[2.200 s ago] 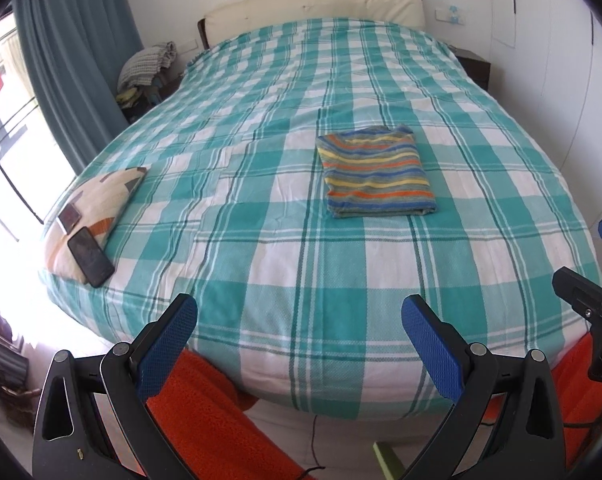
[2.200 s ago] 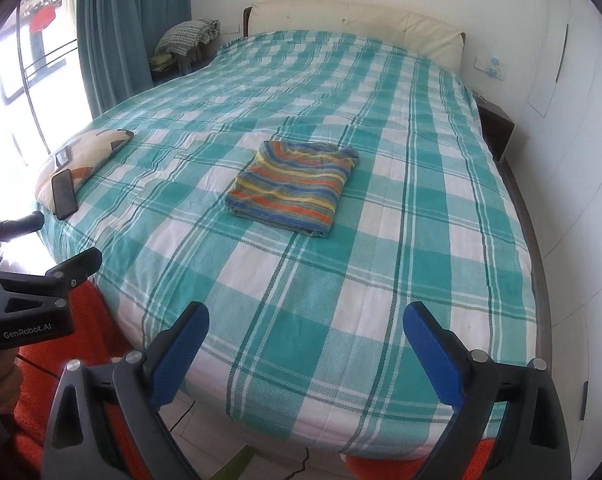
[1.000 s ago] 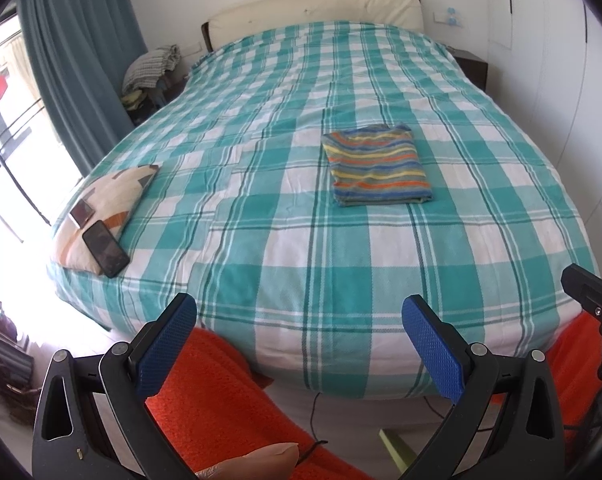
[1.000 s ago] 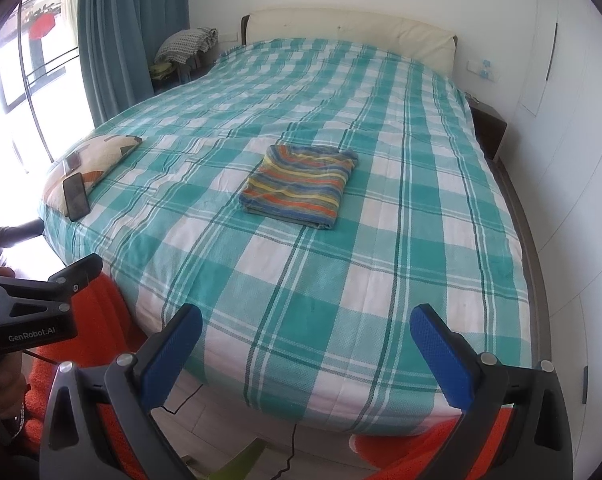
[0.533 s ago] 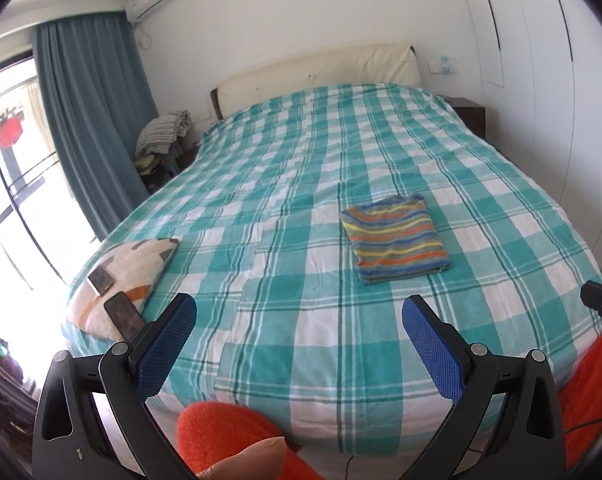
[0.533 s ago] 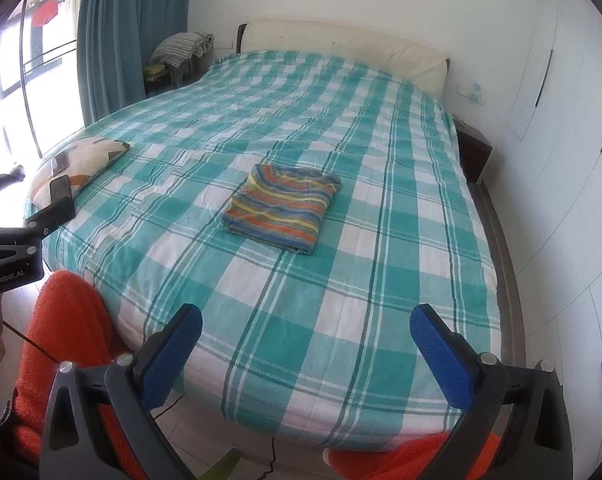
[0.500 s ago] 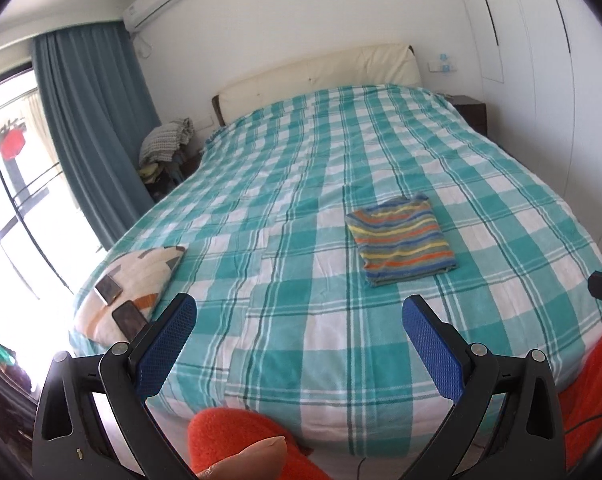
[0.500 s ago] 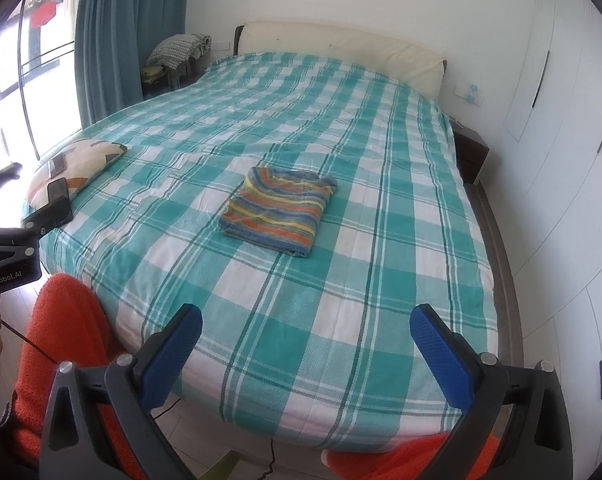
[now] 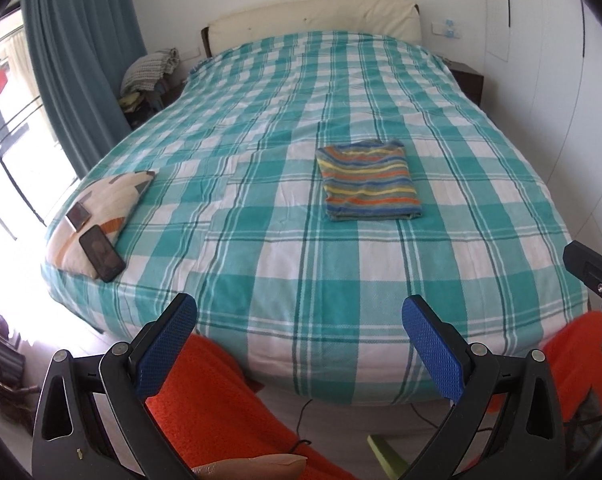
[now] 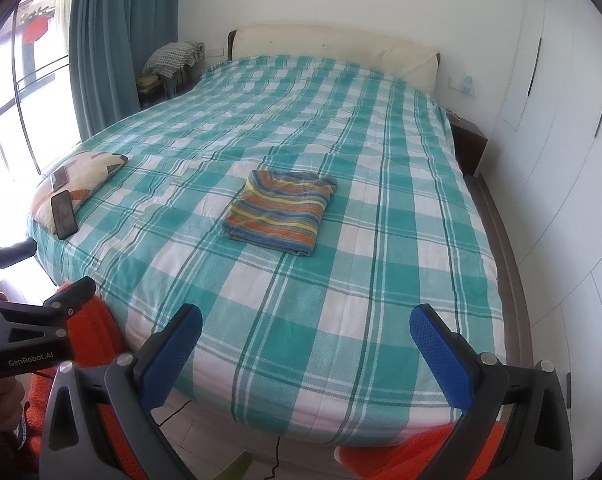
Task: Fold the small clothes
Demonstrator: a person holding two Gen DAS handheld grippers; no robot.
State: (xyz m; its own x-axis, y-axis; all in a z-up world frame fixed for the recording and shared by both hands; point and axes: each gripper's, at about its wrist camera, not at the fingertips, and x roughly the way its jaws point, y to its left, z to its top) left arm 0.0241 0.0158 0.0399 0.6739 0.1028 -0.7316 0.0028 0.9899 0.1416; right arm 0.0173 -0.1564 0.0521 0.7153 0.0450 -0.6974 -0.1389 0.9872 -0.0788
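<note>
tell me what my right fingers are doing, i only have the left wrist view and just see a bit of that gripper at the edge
Observer: The right gripper is open, with nothing between its fingers.
Operator: is it near the striped cloth
Observer: No. The folded striped cloth lies mid-bed, well beyond the fingers and untouched.
Operator: what's right of the bed
Observer: A strip of floor runs between it and the white wardrobe.

bedspread [image 9: 301, 264] – woven cloth | phone [image 9: 102, 253] – glossy | headboard [image 9: 313, 20] – perhaps leather
</note>
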